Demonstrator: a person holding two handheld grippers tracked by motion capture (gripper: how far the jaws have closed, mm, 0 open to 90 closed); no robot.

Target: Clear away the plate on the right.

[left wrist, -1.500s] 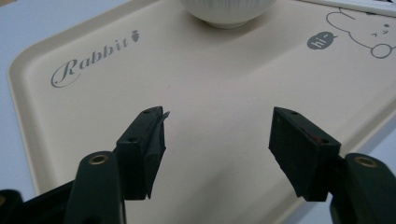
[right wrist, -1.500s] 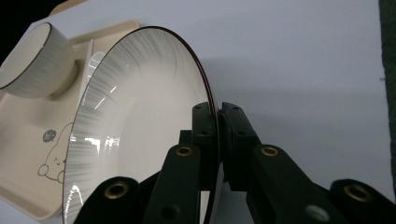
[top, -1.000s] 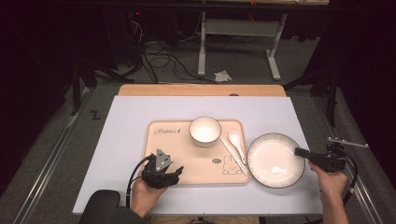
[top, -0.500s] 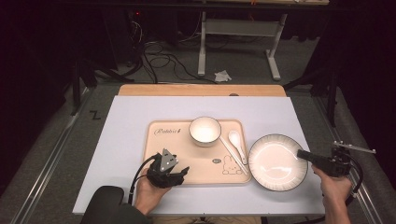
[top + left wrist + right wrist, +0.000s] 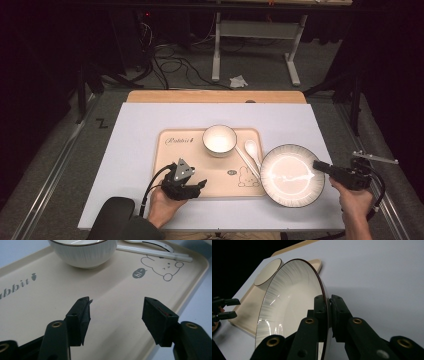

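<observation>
1. The plate (image 5: 291,175) sits at the right of the tray (image 5: 175,155), its left edge over the tray's right rim.
2. Right gripper (image 5: 329,308) is pinching the plate's right rim.
3. Left gripper (image 5: 116,311) hangs over the tray's front part, jaws spread but just been closing a bit, nothing between them.
4. Bowl (image 5: 219,140) and spoon (image 5: 252,150) are on the tray.
</observation>
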